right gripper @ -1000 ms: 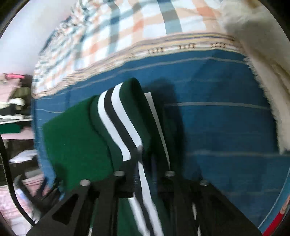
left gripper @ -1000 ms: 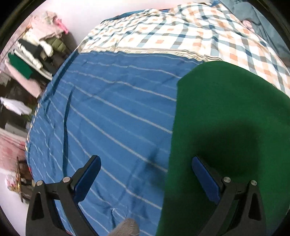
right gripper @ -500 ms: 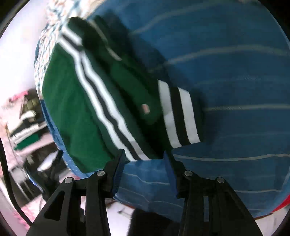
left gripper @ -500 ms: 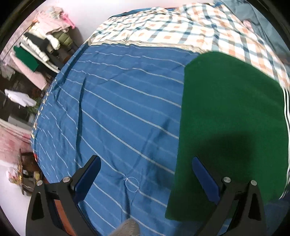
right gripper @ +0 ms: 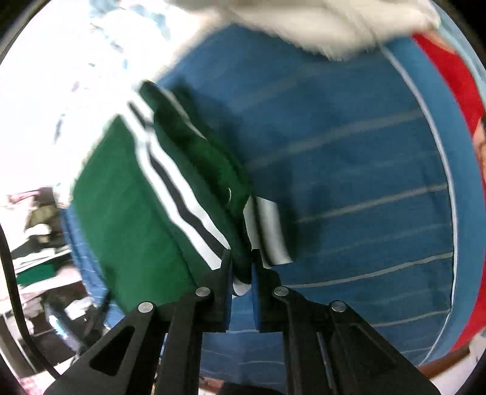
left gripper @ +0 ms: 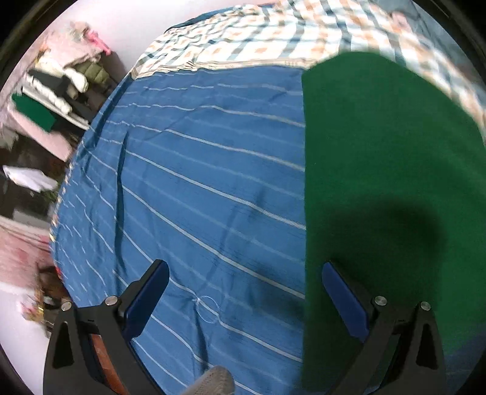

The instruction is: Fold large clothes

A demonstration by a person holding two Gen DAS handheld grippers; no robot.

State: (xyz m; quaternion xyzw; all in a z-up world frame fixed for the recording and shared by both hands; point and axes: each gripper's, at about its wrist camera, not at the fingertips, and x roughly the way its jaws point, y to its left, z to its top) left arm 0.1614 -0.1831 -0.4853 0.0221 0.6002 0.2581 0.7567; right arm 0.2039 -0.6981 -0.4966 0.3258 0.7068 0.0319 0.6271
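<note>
Bed (left gripper: pixel 197 188): covered by a blue sheet with thin white stripes; a plaid cover (left gripper: pixel 273 39) lies across its far end.

Green garment (left gripper: pixel 388 182): lies flat on the blue sheet, at the right of the left wrist view. In the right wrist view it shows white and black side stripes (right gripper: pixel 182 209) and a folded layer on top.

White fluffy item (right gripper: pixel 303 21): at the far edge of the bed, blurred.

Left gripper (left gripper: pixel 243 291): fingers wide apart, nothing between them; one finger is over the sheet, the other over the garment's edge.

Right gripper (right gripper: pixel 241 267): fingers closing, pressed on the garment's striped near edge.
</note>
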